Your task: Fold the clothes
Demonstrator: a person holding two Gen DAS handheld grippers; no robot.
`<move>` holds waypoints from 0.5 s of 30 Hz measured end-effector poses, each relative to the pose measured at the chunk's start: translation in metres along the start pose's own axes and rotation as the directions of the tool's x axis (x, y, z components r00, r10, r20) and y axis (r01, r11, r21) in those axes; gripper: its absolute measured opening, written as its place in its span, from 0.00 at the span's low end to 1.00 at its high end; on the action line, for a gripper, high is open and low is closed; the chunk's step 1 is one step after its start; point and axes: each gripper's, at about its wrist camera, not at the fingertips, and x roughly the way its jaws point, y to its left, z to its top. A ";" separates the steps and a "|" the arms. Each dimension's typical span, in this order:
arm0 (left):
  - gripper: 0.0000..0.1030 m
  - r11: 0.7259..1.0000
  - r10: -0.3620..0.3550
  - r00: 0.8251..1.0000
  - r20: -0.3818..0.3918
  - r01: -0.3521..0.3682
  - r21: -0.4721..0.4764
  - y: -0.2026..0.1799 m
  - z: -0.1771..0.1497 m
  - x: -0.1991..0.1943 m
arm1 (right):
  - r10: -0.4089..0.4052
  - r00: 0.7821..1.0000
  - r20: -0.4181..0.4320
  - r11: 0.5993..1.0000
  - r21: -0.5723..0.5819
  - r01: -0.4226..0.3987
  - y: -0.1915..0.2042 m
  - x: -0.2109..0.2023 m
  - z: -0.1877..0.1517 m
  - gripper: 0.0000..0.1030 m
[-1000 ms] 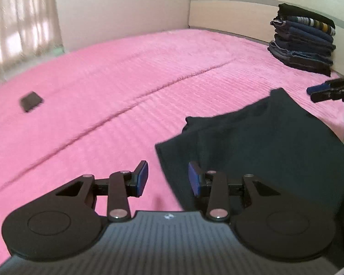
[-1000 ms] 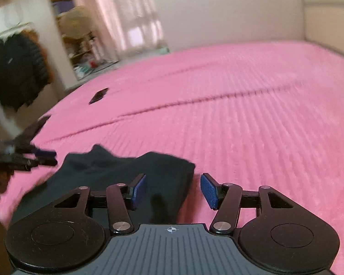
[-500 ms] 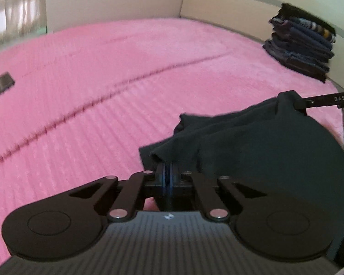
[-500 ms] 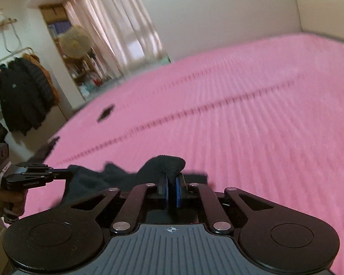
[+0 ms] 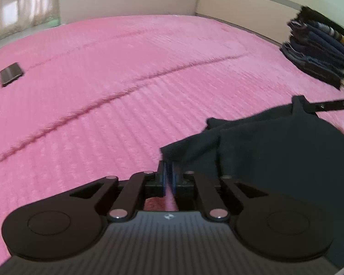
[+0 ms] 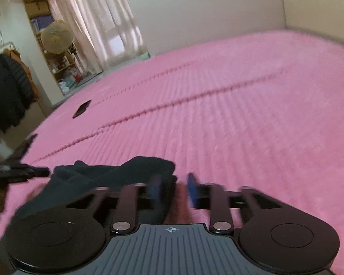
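A black garment (image 5: 275,160) lies bunched on the pink bed (image 5: 126,91), at the right in the left wrist view. My left gripper (image 5: 169,171) pinches its near corner at the pad tips, and the jaws are just starting to open. The right gripper's fingers (image 5: 321,106) reach the garment's far corner. In the right wrist view the garment (image 6: 117,174) sits low on the left. My right gripper (image 6: 174,189) is opening, its pads apart; the folded edge lies by the left pad, not pressed. The left gripper (image 6: 23,171) shows at the far left.
A stack of folded dark clothes (image 5: 318,55) stands against the headboard (image 5: 252,11) at the back right. A small dark flat object (image 5: 11,73) lies on the bed at the far left. Beyond the bed are hanging jackets (image 6: 4,91), a fan (image 6: 55,36) and curtains.
Both grippers went from open to shut on the garment's edges. The right one has since opened again. The left gripper has moved forward and down, and the garment has bunched up.
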 end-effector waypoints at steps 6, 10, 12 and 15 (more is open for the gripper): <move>0.08 0.999 0.050 0.998 0.043 -0.051 0.016 -0.005 0.009 -0.042 | 0.106 0.994 -0.029 0.982 -0.157 -0.109 0.042 -0.003 0.002 0.43; 0.09 0.993 -0.048 0.999 0.012 0.046 0.111 -0.038 0.023 -0.035 | 0.101 0.984 -0.144 0.974 -0.187 -0.128 0.049 0.041 0.006 0.42; 0.11 0.983 -0.063 0.998 -0.029 0.067 0.168 -0.053 0.027 -0.016 | 0.005 0.985 -0.171 0.972 -0.231 -0.045 0.040 0.064 0.006 0.42; 0.12 0.975 -0.031 0.993 -0.117 0.056 0.214 -0.057 0.023 0.019 | -0.003 0.989 -0.149 0.981 -0.191 -0.025 0.025 0.071 0.013 0.42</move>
